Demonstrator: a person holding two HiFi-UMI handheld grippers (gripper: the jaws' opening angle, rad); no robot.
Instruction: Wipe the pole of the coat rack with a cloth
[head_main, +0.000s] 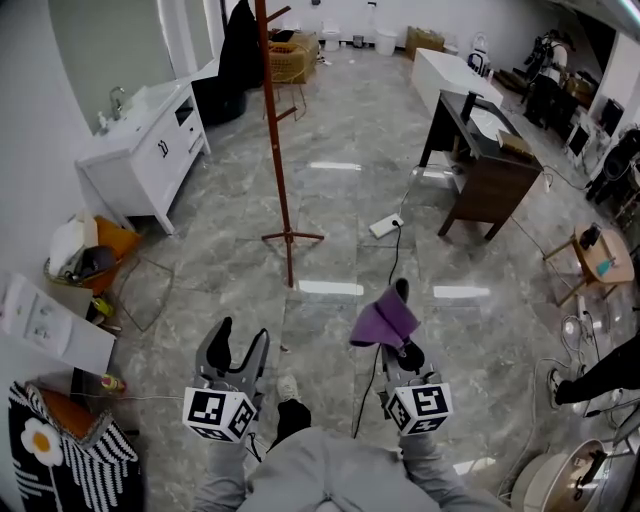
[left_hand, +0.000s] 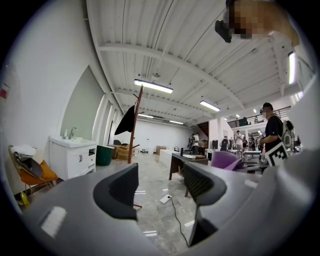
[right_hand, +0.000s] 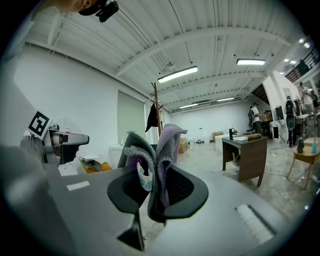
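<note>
The pole is a thin, round shaft of reddish-brown wood. It stands upright on the floor, well ahead of both grippers, with short pegs angling off it and splayed feet at its base. A black coat hangs near its top.

The cloth is purple, soft and nubby, bunched into upright folds (a small white tag peeks from one fold in the right gripper view). The right gripper has its jaws closed on the cloth, and the folds stick up past the dark ribbed pads. Cloth and pole are well apart.

The left gripper holds nothing. Its jaws are spread, and floor shows in the gap between them.

The floor is glossy grey tile with a marble pattern. A boxy white cabinet with a sink on top stands left of the pole, and a dark wooden desk stands to the right. Between the pole and the desk lies a white power strip, its black cord trailing back toward the person.
</note>
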